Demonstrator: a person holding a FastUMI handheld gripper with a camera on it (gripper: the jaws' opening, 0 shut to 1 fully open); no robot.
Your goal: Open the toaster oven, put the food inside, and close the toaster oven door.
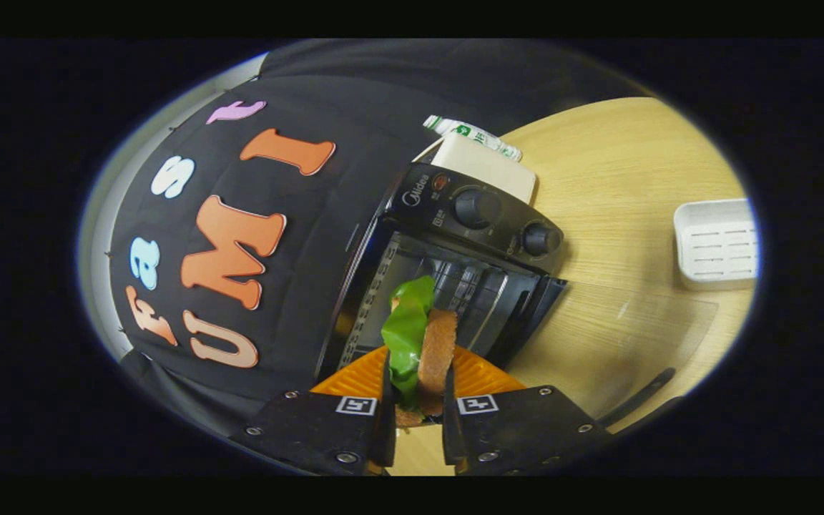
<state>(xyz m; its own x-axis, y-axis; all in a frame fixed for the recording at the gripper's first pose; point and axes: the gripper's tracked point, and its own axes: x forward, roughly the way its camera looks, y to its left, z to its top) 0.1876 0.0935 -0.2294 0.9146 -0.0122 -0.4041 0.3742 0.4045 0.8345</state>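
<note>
While the toaster oven [448, 272] stands with its glass door [626, 343] dropped flat onto the wooden surface [619, 157], the gripper [417, 422] carries the food [419, 343], a sandwich of brown bread and green lettuce, edge-up between its jaws, which are closed to a narrow gap with both sides pressing on the slices. The cavity mouth lies at roughly twelve o'clock from the fingertips, just beyond the sandwich, with the two control knobs [508, 222] off toward one o'clock and a white slotted basket [716, 243] well apart at about two o'clock. The step in hand appears to be the insertion, and doing it well likely means keeping the sandwich centred on the opening, clear of the control panel side and the door frame, carrying it deep enough onto the rack before easing the jaws apart. Loose lettuce could snag on the frame, so a slow, straight advance seems wise.
</note>
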